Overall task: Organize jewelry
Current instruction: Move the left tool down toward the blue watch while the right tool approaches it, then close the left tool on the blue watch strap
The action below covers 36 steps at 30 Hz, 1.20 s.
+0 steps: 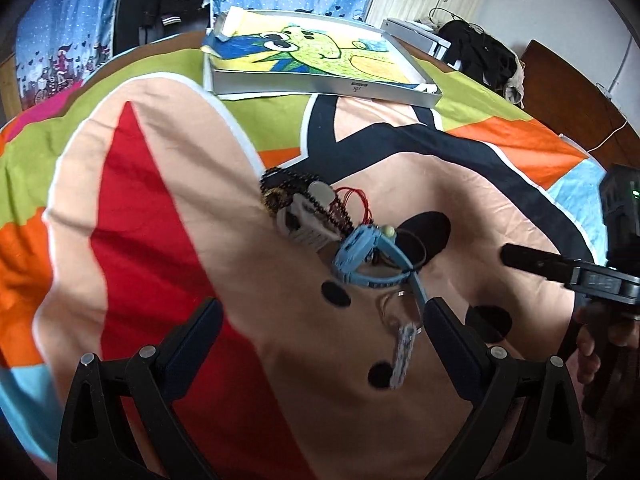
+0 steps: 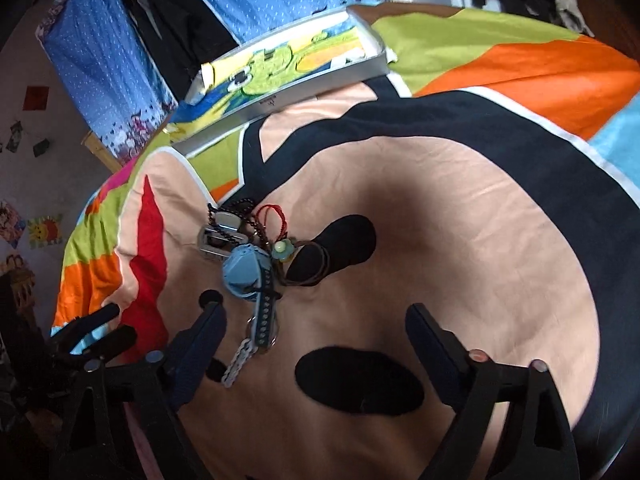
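A small heap of jewelry lies on the bedspread: a black bead necklace (image 1: 286,182), a silver watch (image 1: 306,226), a red cord (image 1: 356,200), a light blue watch (image 1: 358,250) and a white chain bracelet (image 1: 402,354). My left gripper (image 1: 322,308) hangs open over the near end of the heap. The blue strap and the chain lie close to its right finger. My right gripper (image 2: 314,308) is open too, with the blue watch (image 2: 244,270) and chain bracelet (image 2: 240,360) by its left finger. Neither holds anything.
A flat grey box (image 1: 320,85) lined with a yellow and green cartoon cloth sits at the far side of the bed, also the box (image 2: 280,98) in the right wrist view. Blue dotted curtains and dark clothes hang behind. A hand (image 1: 592,356) grips the right tool.
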Each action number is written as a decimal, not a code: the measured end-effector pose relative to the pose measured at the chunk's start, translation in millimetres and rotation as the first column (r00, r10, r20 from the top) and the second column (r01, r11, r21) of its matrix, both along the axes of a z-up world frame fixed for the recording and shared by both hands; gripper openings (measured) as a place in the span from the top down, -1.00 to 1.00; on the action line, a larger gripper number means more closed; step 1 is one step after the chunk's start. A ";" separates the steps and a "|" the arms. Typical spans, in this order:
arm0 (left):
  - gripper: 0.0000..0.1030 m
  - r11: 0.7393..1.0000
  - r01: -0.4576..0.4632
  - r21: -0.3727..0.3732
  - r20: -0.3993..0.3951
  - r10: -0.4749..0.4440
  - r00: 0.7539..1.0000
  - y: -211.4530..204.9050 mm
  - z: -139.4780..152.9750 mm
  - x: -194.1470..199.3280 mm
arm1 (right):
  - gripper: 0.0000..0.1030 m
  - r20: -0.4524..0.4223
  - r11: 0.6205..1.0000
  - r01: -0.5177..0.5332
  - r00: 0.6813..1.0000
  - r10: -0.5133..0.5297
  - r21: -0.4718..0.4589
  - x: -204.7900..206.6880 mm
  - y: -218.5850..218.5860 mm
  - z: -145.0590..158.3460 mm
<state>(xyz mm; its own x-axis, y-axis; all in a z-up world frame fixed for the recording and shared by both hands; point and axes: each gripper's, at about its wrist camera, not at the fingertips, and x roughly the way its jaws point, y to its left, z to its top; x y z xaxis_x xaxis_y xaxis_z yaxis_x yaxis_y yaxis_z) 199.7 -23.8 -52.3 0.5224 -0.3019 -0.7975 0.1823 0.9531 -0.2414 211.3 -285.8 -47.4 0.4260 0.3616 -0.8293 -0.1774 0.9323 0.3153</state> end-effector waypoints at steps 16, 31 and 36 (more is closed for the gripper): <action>-0.30 0.998 0.035 -0.061 -0.084 -0.040 0.996 -12.1 -46.7 55.4 | 0.14 -0.096 0.986 -0.160 0.983 0.155 -0.039 78.3 13.7 -63.3; 0.17 0.992 0.125 -0.006 -0.073 -0.125 0.989 -31.6 -64.4 70.8 | 0.24 -0.140 0.968 -0.240 0.964 0.228 -0.077 87.1 29.8 -88.2; 0.50 0.992 0.125 -0.004 -0.076 -0.125 0.989 -33.1 -67.8 73.1 | 0.27 -0.123 0.945 -0.277 0.958 0.258 -0.171 84.6 41.6 -91.0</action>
<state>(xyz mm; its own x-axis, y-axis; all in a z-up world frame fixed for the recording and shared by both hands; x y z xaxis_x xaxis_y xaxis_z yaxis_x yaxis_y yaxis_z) 272.8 -56.9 -120.1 0.4185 -0.3600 -0.8339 0.2810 0.9244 -0.2580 295.9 -244.2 -138.4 0.2481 0.2873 -0.9251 -0.4054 0.8981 0.1702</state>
